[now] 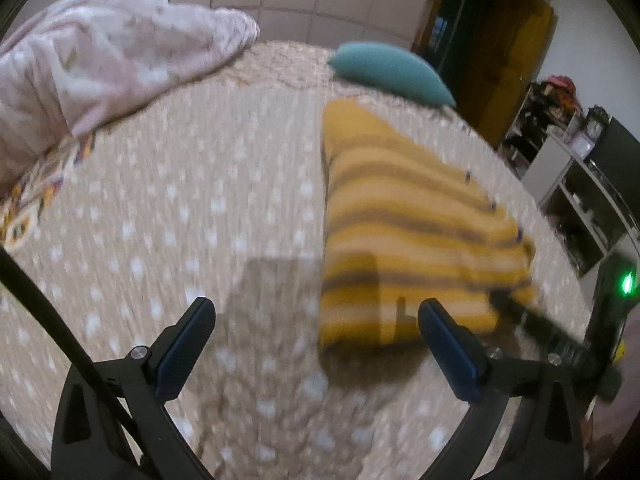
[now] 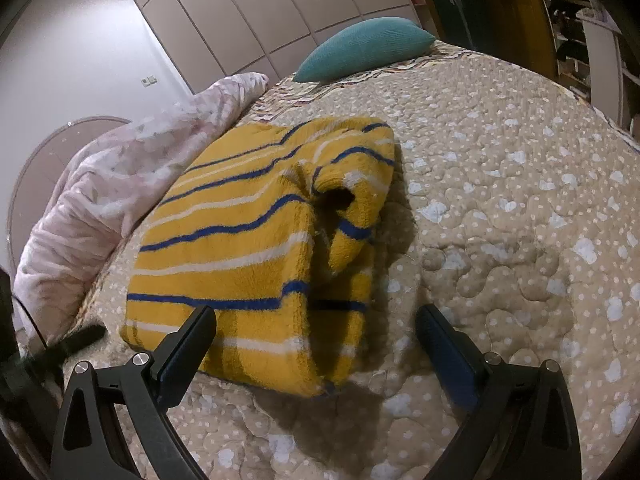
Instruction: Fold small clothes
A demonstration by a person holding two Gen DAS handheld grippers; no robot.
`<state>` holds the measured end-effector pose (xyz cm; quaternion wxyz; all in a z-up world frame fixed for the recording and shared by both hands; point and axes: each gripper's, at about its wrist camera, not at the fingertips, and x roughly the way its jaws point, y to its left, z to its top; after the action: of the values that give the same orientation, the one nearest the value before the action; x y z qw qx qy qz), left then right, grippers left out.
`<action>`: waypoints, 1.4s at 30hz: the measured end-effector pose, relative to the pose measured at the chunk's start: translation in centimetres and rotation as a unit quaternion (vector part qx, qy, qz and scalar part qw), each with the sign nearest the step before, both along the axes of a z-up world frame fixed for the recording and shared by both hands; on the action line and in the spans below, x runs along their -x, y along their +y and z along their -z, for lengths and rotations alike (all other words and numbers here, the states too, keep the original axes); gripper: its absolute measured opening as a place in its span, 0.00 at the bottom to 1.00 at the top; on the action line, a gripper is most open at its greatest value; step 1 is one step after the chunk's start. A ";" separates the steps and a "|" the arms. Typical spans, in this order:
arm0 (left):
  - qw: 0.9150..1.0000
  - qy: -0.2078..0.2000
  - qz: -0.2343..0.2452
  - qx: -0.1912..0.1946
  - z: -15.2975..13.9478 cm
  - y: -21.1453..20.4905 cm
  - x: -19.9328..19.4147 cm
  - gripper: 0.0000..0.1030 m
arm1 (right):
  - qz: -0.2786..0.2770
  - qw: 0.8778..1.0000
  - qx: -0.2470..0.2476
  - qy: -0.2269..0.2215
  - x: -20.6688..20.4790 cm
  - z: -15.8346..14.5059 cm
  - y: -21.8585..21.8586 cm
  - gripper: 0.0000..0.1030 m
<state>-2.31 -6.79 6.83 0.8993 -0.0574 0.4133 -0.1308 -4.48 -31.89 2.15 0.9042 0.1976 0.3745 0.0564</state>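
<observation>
The folded yellow striped sweater (image 2: pixel 256 240) lies on the dotted bedspread (image 2: pixel 500 200), near the teal pillow (image 2: pixel 360 54). The right gripper (image 2: pixel 316 344) hovers low at the sweater's near edge, jaws spread wide and empty. The left gripper (image 1: pixel 316 340) hangs over the bedspread just beside the sweater, likewise wide apart, gripping nothing.

Your left wrist picture is blurry all over, so the yellow striped cloth (image 1: pixel 412 236) looks smeared. Your right wrist picture is sharp. Warm light comes from above; small lamps glare on the shiny closet doors (image 2: pixel 256 12). Dark shadows lie beside the cloth. Edges bend round and go black.
</observation>
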 end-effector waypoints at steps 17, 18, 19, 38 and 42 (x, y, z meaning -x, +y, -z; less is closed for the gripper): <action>0.999 0.043 -0.014 -0.017 5.0 -3.1 -6.6 0.90 | -0.047 0.999 0.020 -0.013 -5.3 -6.6 -1.1 0.46; 0.999 0.039 -0.011 -0.021 4.9 -3.3 -6.3 0.91 | -0.052 0.999 0.011 0.011 -6.9 -5.4 -1.1 0.44; 0.999 0.036 -0.009 -0.024 5.0 -3.6 -6.2 0.91 | -0.046 0.998 0.008 0.041 -8.7 -3.6 -1.2 0.43; 0.973 -0.211 -0.080 -0.056 -6.4 -1.0 9.2 1.00 | 0.032 0.997 0.056 -0.046 5.4 -8.5 -1.4 0.72; 0.967 -0.246 -0.060 -0.035 -8.7 -1.2 12.0 1.00 | 0.056 0.994 0.076 -0.062 10.0 -8.9 -0.6 0.77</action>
<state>-14.32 -7.94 15.55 0.9810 -0.0164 0.1795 -0.0721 -14.51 -32.54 11.06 0.9397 0.1454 0.3093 -0.0107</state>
